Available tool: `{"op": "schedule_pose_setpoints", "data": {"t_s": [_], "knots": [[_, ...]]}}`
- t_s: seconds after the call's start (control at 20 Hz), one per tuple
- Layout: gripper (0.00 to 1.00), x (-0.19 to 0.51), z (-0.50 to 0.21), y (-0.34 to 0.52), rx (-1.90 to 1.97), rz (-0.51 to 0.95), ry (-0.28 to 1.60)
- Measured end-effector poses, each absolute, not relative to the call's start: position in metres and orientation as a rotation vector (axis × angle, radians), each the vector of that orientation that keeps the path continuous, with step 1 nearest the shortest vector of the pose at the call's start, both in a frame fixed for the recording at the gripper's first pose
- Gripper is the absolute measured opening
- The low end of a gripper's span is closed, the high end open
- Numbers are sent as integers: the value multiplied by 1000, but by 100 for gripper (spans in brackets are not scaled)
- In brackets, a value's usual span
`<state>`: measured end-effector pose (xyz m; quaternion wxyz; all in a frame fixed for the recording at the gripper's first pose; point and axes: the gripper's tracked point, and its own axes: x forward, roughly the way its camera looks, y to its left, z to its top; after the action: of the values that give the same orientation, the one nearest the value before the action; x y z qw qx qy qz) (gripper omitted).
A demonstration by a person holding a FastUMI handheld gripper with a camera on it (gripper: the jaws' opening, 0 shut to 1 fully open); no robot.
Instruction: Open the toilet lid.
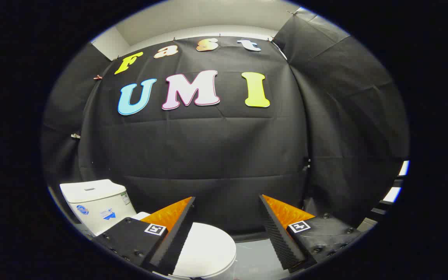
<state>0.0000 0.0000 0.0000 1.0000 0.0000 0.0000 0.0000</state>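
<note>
We counted one toilet (103, 206), with one tank (95, 202) and one lid (206, 249), the lid down. We counted one gripper (227, 200) with two fingers (177, 237), spread apart and holding nothing. Each finger carried one square marker (156, 229), two in all.

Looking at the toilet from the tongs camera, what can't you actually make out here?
- Toilet lid: its near part runs behind the left finger, so no gripping edge is visible.
- Hinge between lid and tank: covered by the same finger.
- Tank stickers: too small to make out.
- Open tongs: apart from the lid, but by how much is unclear.
</note>
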Motion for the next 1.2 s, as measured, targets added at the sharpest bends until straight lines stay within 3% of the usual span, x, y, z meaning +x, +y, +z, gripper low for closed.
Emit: {"op": "schedule_pose_setpoints", "data": {"t_s": [1.2], "knots": [[98, 0, -3, 0, -41, 2, 12]]}}
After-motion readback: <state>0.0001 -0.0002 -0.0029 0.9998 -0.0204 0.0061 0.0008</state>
